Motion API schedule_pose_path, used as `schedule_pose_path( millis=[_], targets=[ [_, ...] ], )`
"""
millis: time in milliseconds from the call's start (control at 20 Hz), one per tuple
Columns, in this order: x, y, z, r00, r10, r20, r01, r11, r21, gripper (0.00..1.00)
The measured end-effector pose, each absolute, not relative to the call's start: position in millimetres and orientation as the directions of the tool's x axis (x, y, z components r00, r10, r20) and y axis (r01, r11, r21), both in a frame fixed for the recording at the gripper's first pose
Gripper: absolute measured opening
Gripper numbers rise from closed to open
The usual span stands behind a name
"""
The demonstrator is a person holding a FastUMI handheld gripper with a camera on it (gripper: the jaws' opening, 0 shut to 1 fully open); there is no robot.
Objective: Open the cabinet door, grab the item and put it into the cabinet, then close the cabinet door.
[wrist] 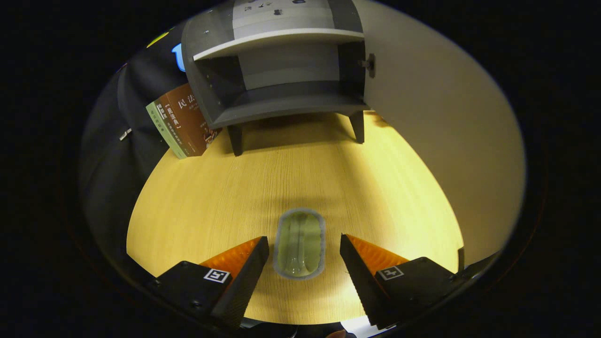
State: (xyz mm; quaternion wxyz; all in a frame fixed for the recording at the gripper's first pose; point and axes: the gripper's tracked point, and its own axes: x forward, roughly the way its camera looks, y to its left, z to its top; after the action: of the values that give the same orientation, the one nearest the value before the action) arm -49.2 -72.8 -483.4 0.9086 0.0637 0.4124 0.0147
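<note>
A glossy book (181, 123) leans beside the grey cabinet (277, 70), its pale door (441, 126) swung wide. On the wood-grain table (211, 197), an oblong greenish case (299, 244) lies between the gripper (304, 258) fingers, spread wide, untouched.

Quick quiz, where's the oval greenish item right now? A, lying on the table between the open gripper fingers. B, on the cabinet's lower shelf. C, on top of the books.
A: the greenish item lies on the table between the spread fingers of the gripper, neither touching it.
</note>
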Motion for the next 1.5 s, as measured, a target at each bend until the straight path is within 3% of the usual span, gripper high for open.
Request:
schedule_pose_path(
  millis=[300,500,550,600,650,700,750,1150,1500],
  targets=[
    [-34.2,-64.4,-512.9,0.620,0.067,-0.781,0.007,0.996,0.092,0.81],
    [-35.7,-66.6,-527.5,0.585,0.052,-0.809,0.007,0.998,0.069,0.49],
    [-32.5,-69.7,-528.2,0.592,0.042,-0.805,0.006,0.998,0.056,0.31],
    [-32.7,-70.2,-533.6,0.596,0.046,-0.802,-0.003,0.998,0.055,0.30],
    [-32.0,-71.6,-526.7,0.603,0.042,-0.796,-0.009,0.999,0.046,0.20],
    [-32.0,-72.1,-526.6,0.600,0.044,-0.799,-0.002,0.999,0.053,0.20],
    [-32.6,-72.9,-526.3,0.597,0.037,-0.801,0.015,0.998,0.057,0.14],
    [-23.1,-85.9,-471.8,0.627,0.046,-0.778,0.097,0.986,0.136,0.14],
    [7.8,-83.9,-361.4,0.766,0.031,-0.642,0.046,0.994,0.103,0.14]
  ],
)
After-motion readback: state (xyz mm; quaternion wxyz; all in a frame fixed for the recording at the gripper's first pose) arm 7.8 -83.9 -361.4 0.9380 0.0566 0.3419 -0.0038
